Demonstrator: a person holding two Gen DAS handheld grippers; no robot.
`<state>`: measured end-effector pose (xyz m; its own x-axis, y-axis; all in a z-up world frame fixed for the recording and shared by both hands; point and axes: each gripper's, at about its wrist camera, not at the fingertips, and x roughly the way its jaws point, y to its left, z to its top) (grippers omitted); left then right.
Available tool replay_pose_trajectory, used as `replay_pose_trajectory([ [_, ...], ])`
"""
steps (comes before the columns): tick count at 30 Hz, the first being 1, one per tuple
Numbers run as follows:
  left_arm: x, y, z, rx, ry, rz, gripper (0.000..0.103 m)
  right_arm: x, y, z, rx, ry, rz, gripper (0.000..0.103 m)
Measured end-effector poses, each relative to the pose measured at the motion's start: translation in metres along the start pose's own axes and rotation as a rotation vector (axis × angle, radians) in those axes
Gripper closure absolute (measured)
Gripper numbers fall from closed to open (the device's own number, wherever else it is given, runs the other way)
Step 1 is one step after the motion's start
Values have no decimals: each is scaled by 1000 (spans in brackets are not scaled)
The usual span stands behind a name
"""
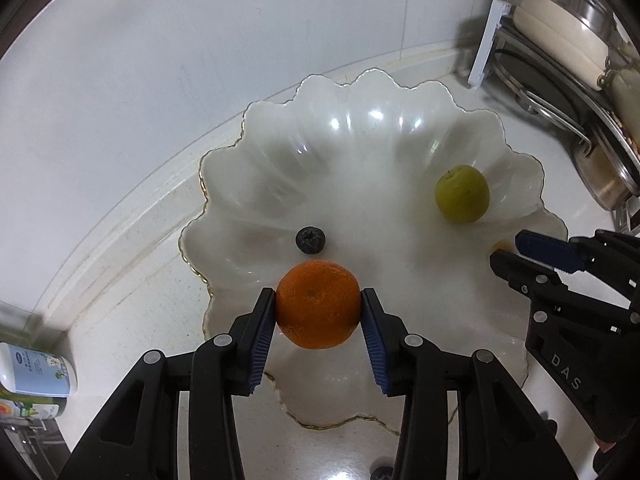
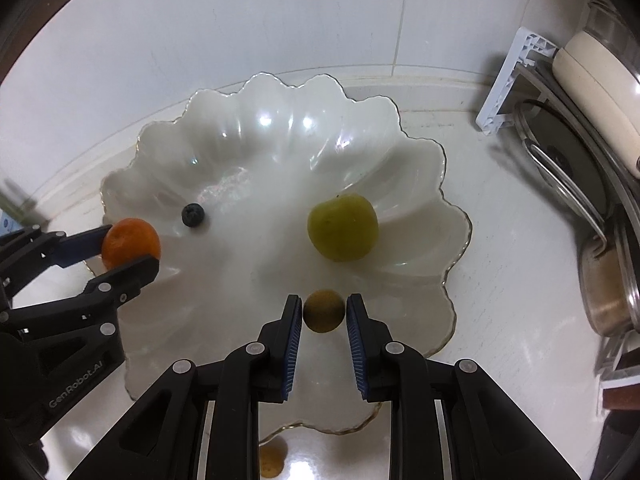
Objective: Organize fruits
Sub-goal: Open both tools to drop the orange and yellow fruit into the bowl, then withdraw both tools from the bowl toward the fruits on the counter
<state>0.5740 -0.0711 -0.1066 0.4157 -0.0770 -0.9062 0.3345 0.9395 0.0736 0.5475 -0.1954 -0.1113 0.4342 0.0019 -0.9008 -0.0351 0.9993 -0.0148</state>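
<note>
Counter [image 1: 540, 128]: white, glossy; tiled wall behind it.

Bowl [image 1: 256, 184]: white, scalloped, thin gold rim. Sits directly under and ahead of both claws; fills the middle of both wrist views.

Pots [image 1: 600, 152]: steel, stacked with a lid and a cream vessel, well off to the right of the right claw.

Left claw [image 1: 319, 306]: clenched on the orange [image 1: 318, 304], one blue pad on each side of it. Held over the near-left part of the bowl. Whether the orange touches the bowl I cannot tell.

Right claw [image 2: 324, 312]: clamped on a small dull-yellow fruit [image 2: 323, 310], pads against both its sides, over the near-right part of the bowl.

Green fruit [image 2: 342, 227]: lies in the bowl, just ahead of the right claw, slightly to its right.

Bottle [image 1: 36, 368]: white with a pale blue label, on the counter far left of the left claw.

Blueberry [image 1: 310, 240]: in the bowl, just ahead of the orange, a little left of the left claw's centre line.

Second yellow fruit [image 2: 272, 460]: on the counter below the right claw, outside the bowl's near rim.
</note>
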Motion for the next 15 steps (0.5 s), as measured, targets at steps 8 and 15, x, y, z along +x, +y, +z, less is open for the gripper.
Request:
replay_pose_trajectory([
  [8, -15, 2, 0, -1, -43, 30, 50, -10, -5, -1, 21, -21, 1, 59],
  [15, -48, 7, -7, -21, -118, 35, 49, -46, -13, -9, 63, -109, -13, 59],
])
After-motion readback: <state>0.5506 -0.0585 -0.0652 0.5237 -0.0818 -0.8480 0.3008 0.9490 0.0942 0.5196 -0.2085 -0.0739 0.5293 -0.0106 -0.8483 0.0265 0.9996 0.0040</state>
